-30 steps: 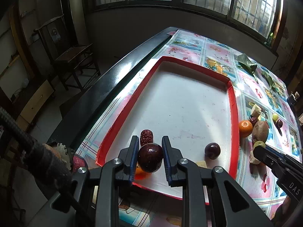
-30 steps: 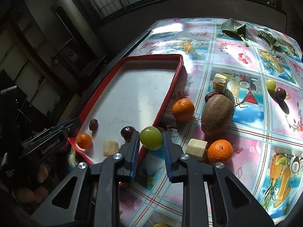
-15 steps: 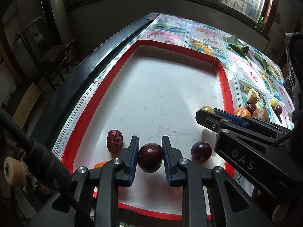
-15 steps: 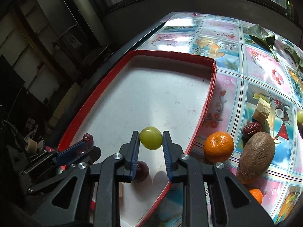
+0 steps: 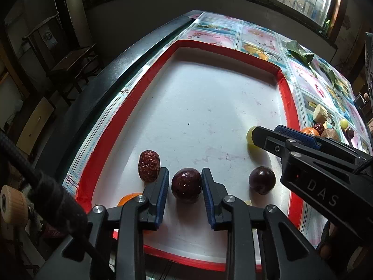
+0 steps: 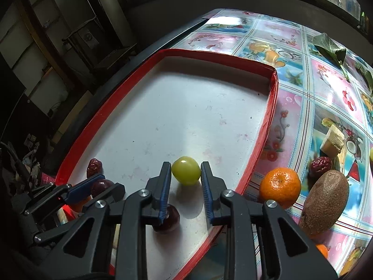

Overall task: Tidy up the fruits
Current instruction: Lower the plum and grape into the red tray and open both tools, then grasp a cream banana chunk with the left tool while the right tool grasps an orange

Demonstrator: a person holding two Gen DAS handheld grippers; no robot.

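Observation:
A red-rimmed white tray (image 5: 109, 135) lies on the table. My left gripper (image 5: 185, 184) stands open around a dark red plum (image 5: 186, 185) that rests on the tray floor, with small gaps on both sides. My right gripper (image 6: 185, 175) is shut on a green grape (image 6: 186, 173), low over the tray near its right rim. The grape and right gripper also show in the left wrist view (image 5: 251, 137). A wrinkled red date (image 5: 149, 165), a dark plum (image 5: 262, 179) and an orange fruit (image 5: 129, 197) lie in the tray.
Right of the tray on the patterned tablecloth lie a tangerine (image 6: 279, 187), a kiwi (image 6: 325, 203), a red date (image 6: 320, 165), a pale fruit chunk (image 6: 333, 140) and green leaves (image 6: 328, 49). A chair (image 5: 70, 63) stands beyond the table's left edge.
My left gripper has lowered the dark red plum onto the tray and opened its jaws. My right gripper has carried the green grape over the tray and down toward its floor.

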